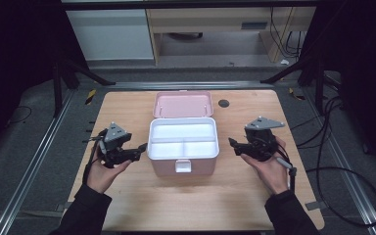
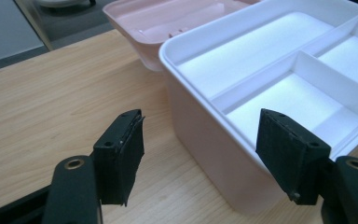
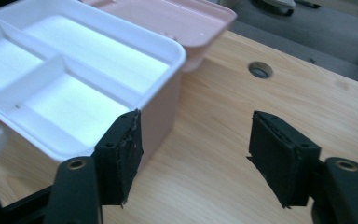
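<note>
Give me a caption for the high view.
Two open grippers, left and right, flank an open pink box on a wooden table.

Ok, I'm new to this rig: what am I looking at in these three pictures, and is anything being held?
No robot arm here: a person holds a two-jaw tool in each hand. The high view looks down on the wooden table from the person's side, with the left gripper at the left and the right gripper at the right. The other two pictures come from cameras riding on each gripper, looking along its black jaws. On the table stands an open pink box with a white divided tray inside; its tray compartments look empty. The lid lies open behind it. Both grippers have their jaws open, one on each side of the box, and hold nothing.
</note>
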The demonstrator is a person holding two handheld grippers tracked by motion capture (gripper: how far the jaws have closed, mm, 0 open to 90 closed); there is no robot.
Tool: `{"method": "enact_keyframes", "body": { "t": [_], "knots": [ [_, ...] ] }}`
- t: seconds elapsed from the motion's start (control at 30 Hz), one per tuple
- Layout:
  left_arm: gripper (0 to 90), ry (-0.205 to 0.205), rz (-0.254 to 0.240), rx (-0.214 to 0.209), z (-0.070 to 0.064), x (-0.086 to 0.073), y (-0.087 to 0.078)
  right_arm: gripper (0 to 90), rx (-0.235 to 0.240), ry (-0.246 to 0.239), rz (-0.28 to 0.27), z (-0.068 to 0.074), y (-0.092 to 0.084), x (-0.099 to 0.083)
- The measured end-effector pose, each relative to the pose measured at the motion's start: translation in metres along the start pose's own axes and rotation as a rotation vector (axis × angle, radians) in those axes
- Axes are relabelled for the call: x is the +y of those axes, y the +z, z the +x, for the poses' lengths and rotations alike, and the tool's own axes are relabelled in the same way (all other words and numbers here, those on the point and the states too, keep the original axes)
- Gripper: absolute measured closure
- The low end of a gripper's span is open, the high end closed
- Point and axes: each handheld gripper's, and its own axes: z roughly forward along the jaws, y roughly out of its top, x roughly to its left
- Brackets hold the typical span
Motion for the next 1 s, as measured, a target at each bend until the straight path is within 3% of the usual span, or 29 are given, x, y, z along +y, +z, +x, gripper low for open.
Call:
{"method": "enact_keyframes", "body": {
  "t": [0.1,0.27,0.37,0.53,0.63,0.77,1.0],
  "knots": [
    [32.2,0.007,0.024,-0.012,-0.005,0.002,0.01,40.9,0.065,0.004,-0.002,0.008,0.016,0.006],
    [33.9,0.019,0.068,-0.028,-0.01,0.001,0.024,42.3,0.102,-0.022,0.054,0.022,0.04,0.007],
    [36.0,0.011,0.082,-0.038,-0.009,-0.001,0.03,44.2,0.121,-0.012,0.043,0.025,0.049,0.003],
    [42.0,-0.012,0.081,-0.079,-0.007,-0.002,0.033,45.7,0.117,-0.026,0.068,0.028,0.058,-0.002],
    [50.7,-0.025,0.074,-0.11,-0.006,-0.001,0.035,47.2,0.127,-0.024,0.079,0.029,0.061,-0.004],
    [52.0,-0.014,0.084,-0.105,-0.006,0.0,0.037,50.7,0.149,-0.005,0.081,0.031,0.063,-0.007],
    [52.8,-0.005,0.082,-0.093,-0.005,0.0,0.04,51.8,0.131,0.01,0.081,0.035,0.061,-0.009]
  ]
}}
